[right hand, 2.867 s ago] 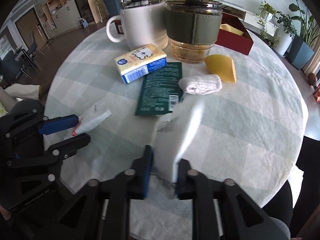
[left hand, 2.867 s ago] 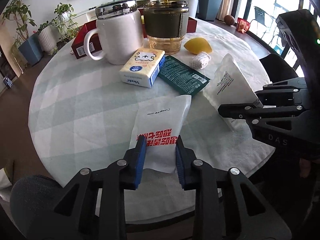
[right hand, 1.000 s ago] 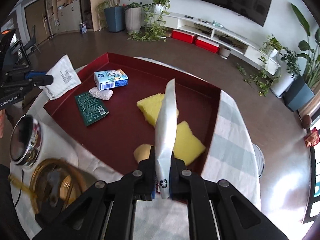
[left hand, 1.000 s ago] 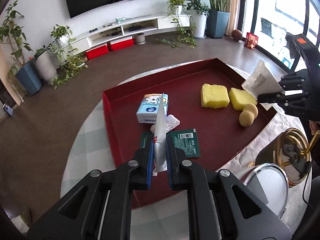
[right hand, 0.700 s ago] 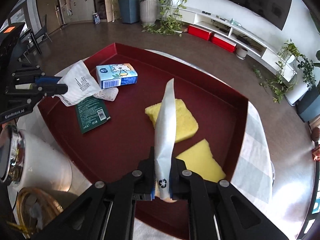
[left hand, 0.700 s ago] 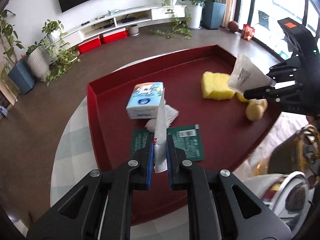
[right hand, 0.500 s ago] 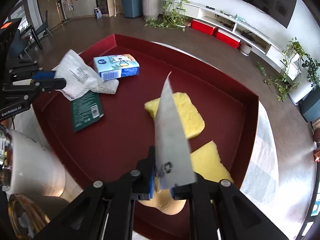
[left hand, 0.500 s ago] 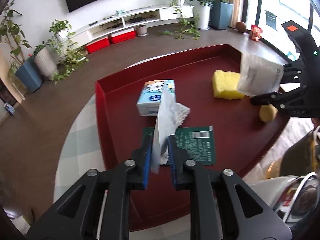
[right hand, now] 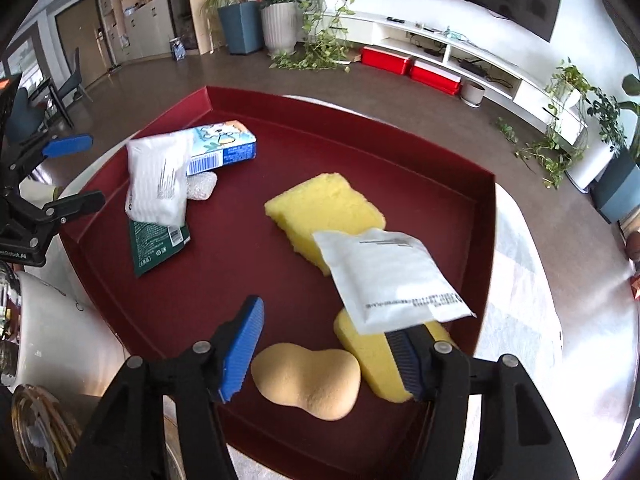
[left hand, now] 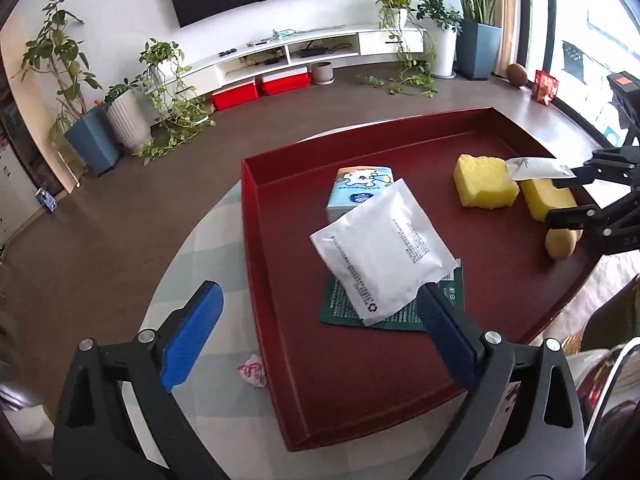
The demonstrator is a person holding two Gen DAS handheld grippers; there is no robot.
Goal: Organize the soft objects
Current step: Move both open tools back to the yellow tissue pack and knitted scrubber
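Red tray (left hand: 272,320): white packets (left hand: 380,256) (right hand: 392,276) at spread jaws' right fingers.

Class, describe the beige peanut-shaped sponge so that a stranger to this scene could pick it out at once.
Start at the red tray on the round table. Go to its near edge by the right gripper, beside the yellow sponges. The peanut-shaped sponge alone is tan, smooth and pinched at its waist.

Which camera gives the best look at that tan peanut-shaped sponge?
The right wrist view: the tan sponge lies whole and close in the red tray, just ahead of the open right tool. The left wrist view shows only part of it, small at the far edge, behind that tool's dark arm.
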